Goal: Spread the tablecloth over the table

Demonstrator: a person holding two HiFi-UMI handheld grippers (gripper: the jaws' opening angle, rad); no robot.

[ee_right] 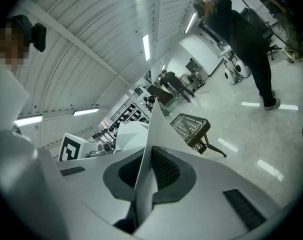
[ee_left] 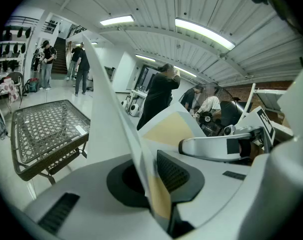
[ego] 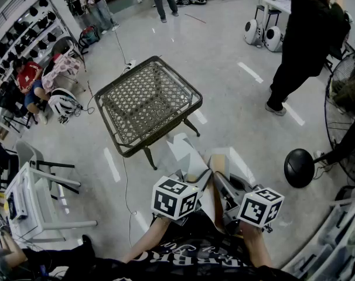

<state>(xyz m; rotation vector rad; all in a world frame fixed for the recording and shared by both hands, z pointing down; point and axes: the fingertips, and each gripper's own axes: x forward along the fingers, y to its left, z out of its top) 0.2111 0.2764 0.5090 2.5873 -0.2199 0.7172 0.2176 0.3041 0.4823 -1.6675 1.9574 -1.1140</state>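
A folded tablecloth (ego: 192,157), white with a tan patch, is held up between both grippers near my body. My left gripper (ego: 186,180) is shut on one part of it (ee_left: 141,149), the sheet pinched between the dark pads. My right gripper (ego: 221,186) is shut on another part (ee_right: 149,149), which stands up as a thin white edge. The table (ego: 148,101), a square frame with a woven lattice top on thin legs, stands bare on the floor just ahead of the grippers. It also shows at the left in the left gripper view (ee_left: 44,129).
A person in black (ego: 306,45) stands at the right. A round black fan base (ego: 299,167) sits on the floor at the right. White chairs (ego: 37,198) stand at the left, with people and racks behind. A cable (ego: 126,180) runs along the floor.
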